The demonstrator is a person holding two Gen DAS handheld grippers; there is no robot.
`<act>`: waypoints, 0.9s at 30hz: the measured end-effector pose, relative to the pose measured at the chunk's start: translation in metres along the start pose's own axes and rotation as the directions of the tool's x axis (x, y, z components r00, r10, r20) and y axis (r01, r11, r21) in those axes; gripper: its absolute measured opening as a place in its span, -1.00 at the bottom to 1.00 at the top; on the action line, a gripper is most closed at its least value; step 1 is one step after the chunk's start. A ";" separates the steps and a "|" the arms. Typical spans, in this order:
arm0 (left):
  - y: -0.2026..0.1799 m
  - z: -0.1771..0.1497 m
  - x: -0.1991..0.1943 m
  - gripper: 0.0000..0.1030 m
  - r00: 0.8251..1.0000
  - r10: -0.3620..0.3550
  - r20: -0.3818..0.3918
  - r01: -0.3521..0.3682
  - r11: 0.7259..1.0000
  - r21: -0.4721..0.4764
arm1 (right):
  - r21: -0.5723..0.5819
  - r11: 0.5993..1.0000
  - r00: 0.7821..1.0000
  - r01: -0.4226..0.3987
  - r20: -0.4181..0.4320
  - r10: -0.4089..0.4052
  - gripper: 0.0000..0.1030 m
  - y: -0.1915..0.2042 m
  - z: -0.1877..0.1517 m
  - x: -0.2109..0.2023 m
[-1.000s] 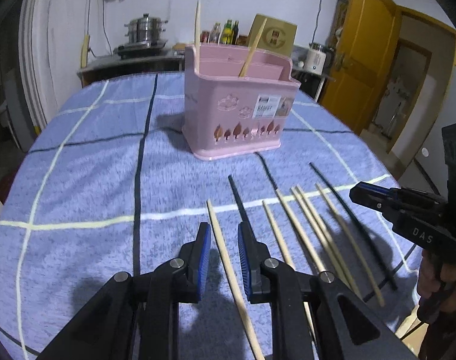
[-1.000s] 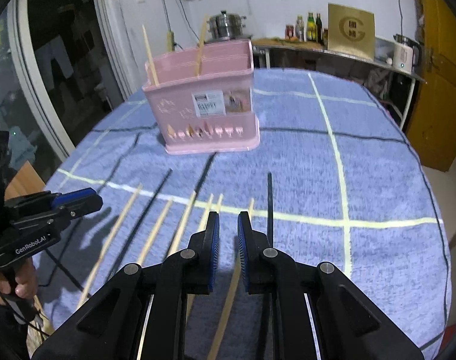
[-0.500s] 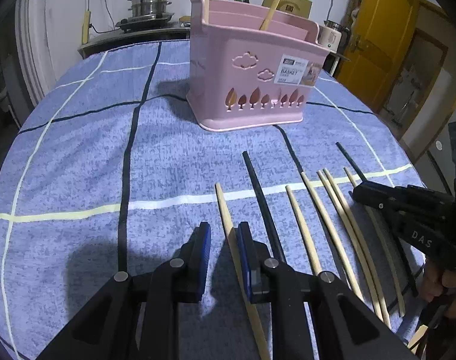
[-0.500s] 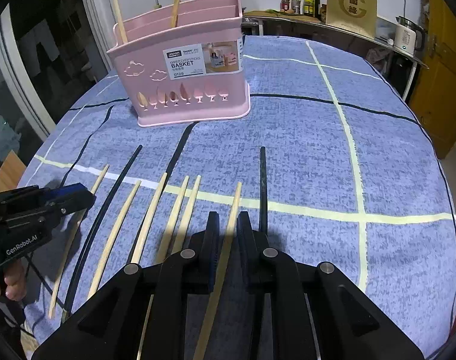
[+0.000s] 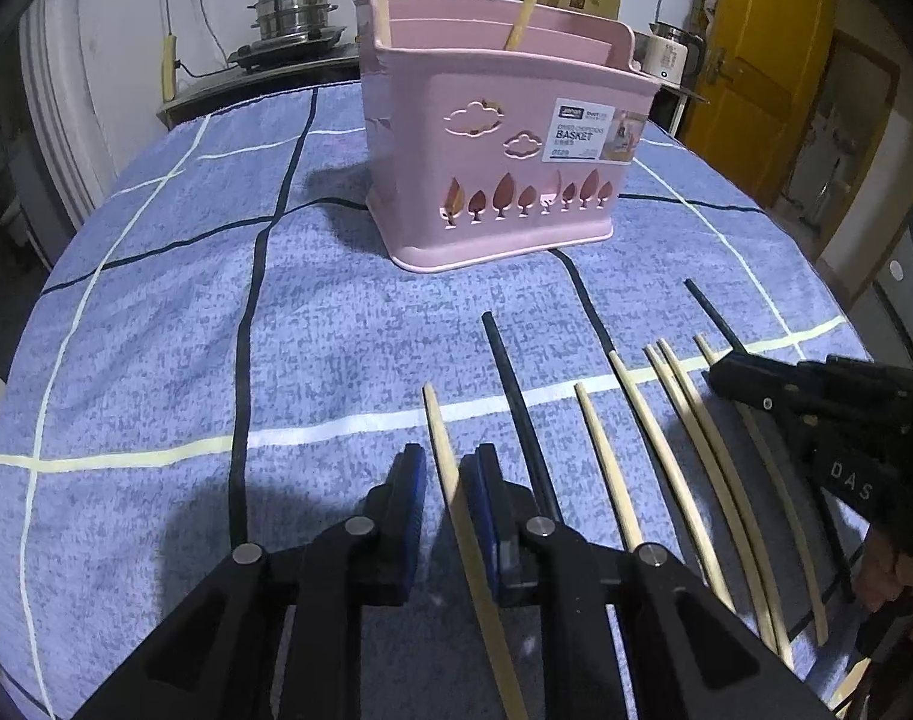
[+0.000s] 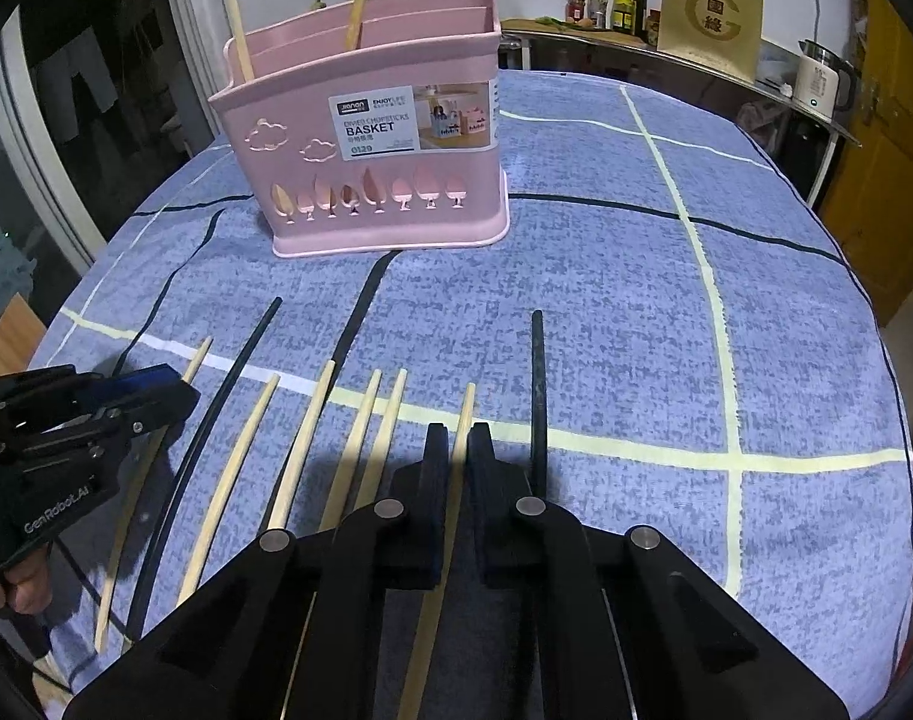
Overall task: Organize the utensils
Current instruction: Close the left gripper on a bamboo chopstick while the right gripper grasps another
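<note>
Left wrist view is showing the left claw (image 5: 444, 492) lowering onto the tabletop (image 5: 156, 330), its jaws closing around a pale wooden chopstick (image 5: 441, 438) that is running between the blue pads, the right-hand pad touching it and a small gap showing beside the other. That stick is lying nearest the claw's side of the pink basket (image 5: 498, 138), with its long axis pointing roughly toward the basket, so it is lining up with the claw's own fingers rather than crossing them. A black chopstick (image 5: 510, 378) is lying just beside it on the right.

In the right wrist view the right claw (image 6: 453, 462) is sitting at the other end of the row with its jaws drawn together on a second pale chopstick (image 6: 465, 414), which is also pointing toward the basket. Another black chopstick (image 6: 538, 384) is resting just beside it.

Two sticks are already standing in the basket; the rest are lying well apart from it. Each hand is nearer its own end of the row, and the lift probably depends on both sticks staying parallel to the fingers.
</note>
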State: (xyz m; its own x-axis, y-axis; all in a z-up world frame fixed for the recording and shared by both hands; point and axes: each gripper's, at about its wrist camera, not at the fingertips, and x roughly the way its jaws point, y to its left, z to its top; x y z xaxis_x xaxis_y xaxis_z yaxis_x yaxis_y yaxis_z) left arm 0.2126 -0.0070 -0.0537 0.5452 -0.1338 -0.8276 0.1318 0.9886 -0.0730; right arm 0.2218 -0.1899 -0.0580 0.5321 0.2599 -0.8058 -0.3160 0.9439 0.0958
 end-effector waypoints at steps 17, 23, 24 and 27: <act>0.006 0.021 -0.053 -0.88 0.992 -0.070 0.109 0.071 0.997 -0.007 | -0.004 0.998 0.991 -0.057 0.123 0.057 -0.89 0.004 0.015 -0.045; 0.005 0.037 -0.086 -0.88 0.980 -0.081 0.182 0.080 0.997 0.010 | -0.017 0.998 0.979 -0.064 0.194 0.066 -0.89 0.009 0.030 -0.071; 0.005 0.039 -0.090 -0.88 0.978 -0.081 0.190 0.081 0.997 0.012 | -0.020 0.998 0.976 -0.063 0.208 0.066 -0.89 0.009 0.033 -0.076; 0.005 0.048 -0.110 -0.88 0.969 -0.086 0.231 0.084 0.996 0.019 | -0.027 0.998 0.966 -0.060 0.249 0.065 -0.89 0.011 0.042 -0.092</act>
State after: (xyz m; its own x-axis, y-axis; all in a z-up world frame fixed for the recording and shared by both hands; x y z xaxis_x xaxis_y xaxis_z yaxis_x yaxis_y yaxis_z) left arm 0.1931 0.0097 0.0631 0.7082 -0.2306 -0.6673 0.1928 0.9724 -0.1314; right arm 0.2019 -0.1952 0.0417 0.6894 0.3634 -0.6267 -0.3685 0.9207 0.1285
